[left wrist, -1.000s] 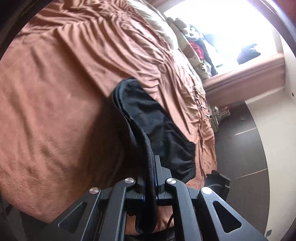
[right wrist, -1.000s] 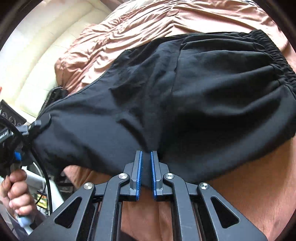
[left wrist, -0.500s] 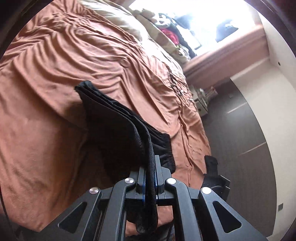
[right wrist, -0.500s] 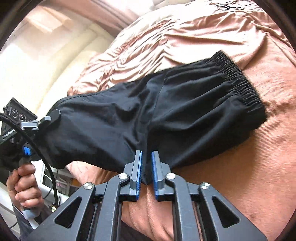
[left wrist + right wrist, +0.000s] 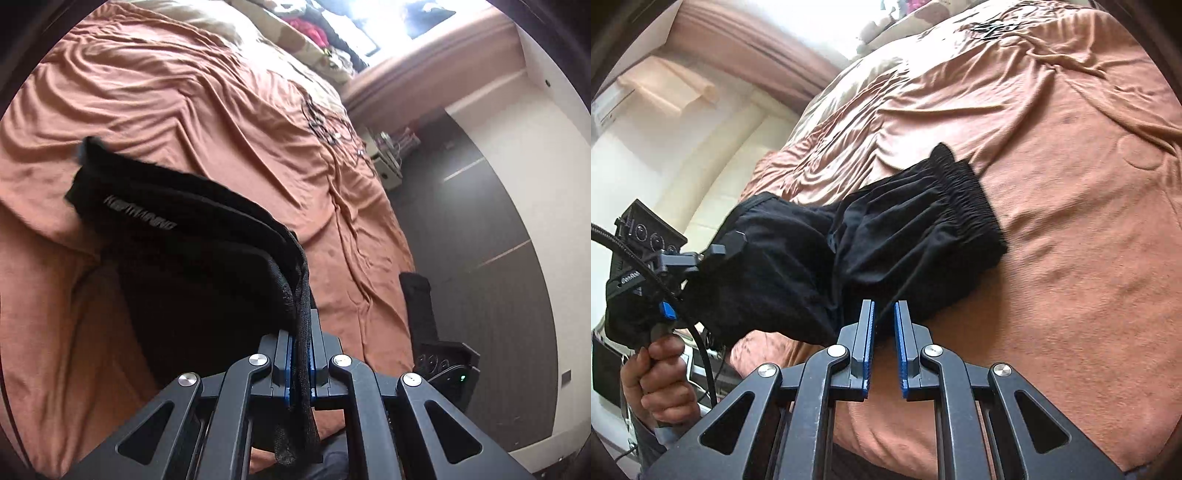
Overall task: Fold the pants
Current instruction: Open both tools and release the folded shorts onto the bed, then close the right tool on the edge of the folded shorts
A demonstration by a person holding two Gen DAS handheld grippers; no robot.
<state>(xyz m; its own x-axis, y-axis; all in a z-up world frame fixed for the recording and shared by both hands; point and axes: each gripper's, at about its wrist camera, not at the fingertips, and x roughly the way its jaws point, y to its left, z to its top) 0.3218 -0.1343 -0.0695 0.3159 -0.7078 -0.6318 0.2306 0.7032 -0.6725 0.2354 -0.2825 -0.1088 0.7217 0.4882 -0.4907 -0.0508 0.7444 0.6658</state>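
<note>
The left hand-held gripper (image 5: 300,354) pinches a mesh-edged hem of the black pants (image 5: 916,229); the right hand-held gripper (image 5: 884,347), nearly closed, grips the fabric's edge. Carry both corners level toward the elastic waistband (image 5: 975,199) lying on the rust-coloured bed (image 5: 1071,258). Rumpled bedding may snag.

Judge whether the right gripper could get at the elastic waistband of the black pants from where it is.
Probably yes, though not freely. The waistband sits just ahead over the bedspread with nothing between, but the right gripper is clamped on the pants at an edge and would have to let go first.
</note>
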